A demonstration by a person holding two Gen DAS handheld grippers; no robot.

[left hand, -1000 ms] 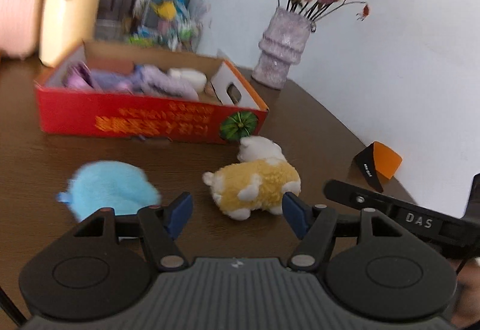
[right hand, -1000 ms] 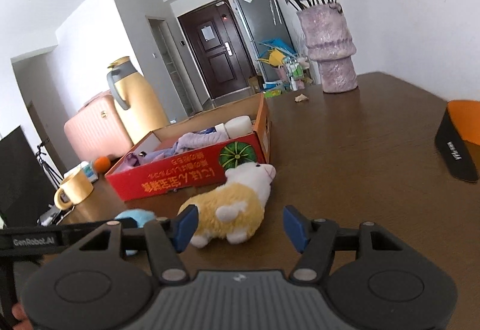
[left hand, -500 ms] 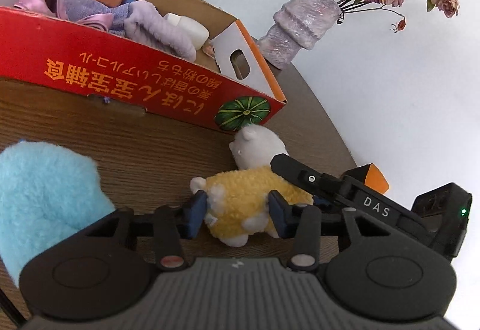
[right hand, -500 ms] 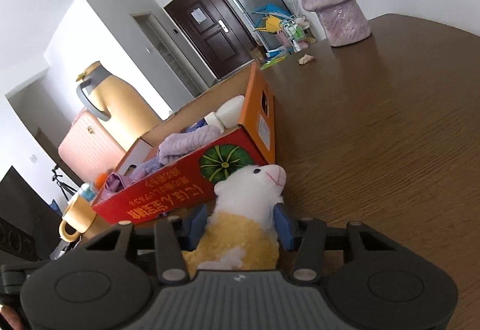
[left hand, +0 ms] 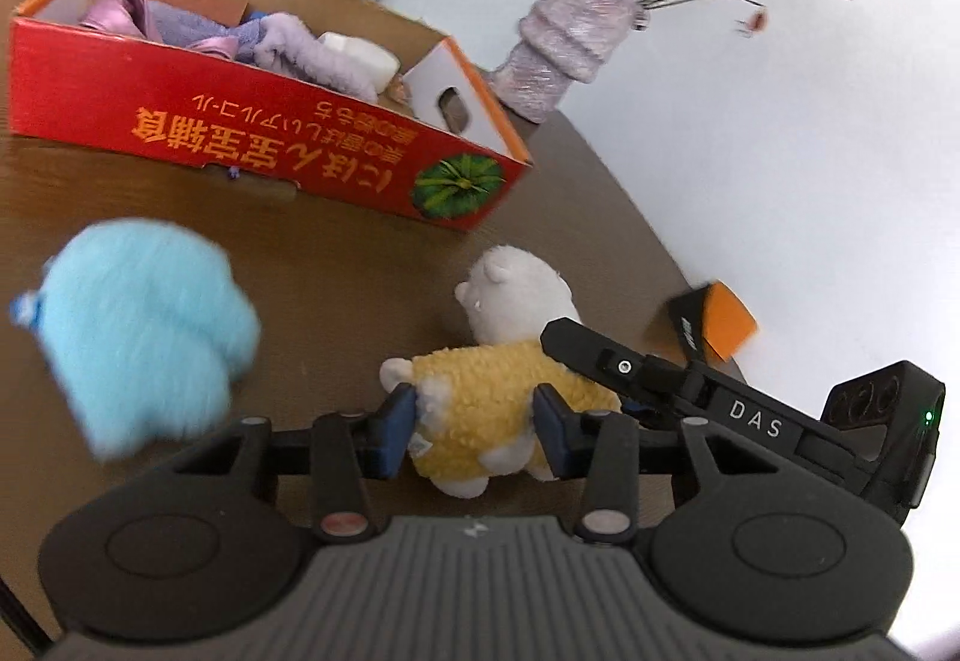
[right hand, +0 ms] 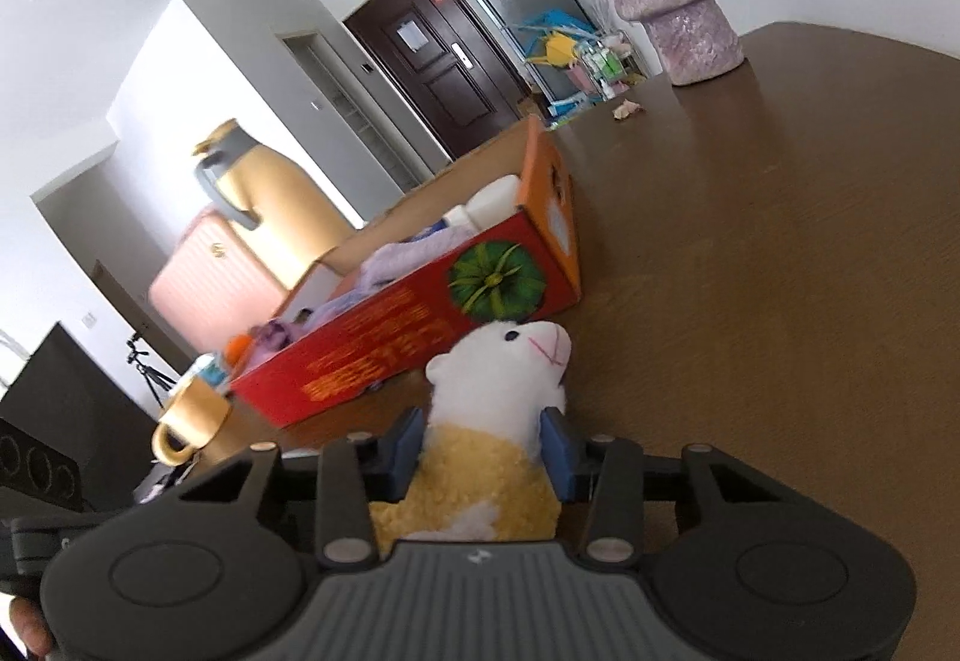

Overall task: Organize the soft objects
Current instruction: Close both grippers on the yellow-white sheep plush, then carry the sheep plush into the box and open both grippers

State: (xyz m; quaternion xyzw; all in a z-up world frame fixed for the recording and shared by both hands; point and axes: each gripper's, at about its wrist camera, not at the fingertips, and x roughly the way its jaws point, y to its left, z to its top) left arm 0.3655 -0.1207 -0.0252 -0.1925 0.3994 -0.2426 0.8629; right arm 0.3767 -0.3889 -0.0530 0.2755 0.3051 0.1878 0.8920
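With both tools clamped on it, the yellow-and-white plush lamb (left hand: 480,409) is in the pick-up step: the left tool (left hand: 474,436) pinches its rear, the right tool (right hand: 489,457) its neck, just above the brown wooden worktop (right hand: 780,301). Next, I'd say, a coordinated lift toward the red cardboard box (left hand: 258,132) beyond; the fluffy light-blue plush (left hand: 138,325) waits alongside.

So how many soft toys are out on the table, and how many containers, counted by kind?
Plush toys: 2, the yellow-and-white sheep plush and the fluffy blue plush
Red cardboard boxes: 1
Purple vases: 1
Yellow mugs: 1
Total: 5
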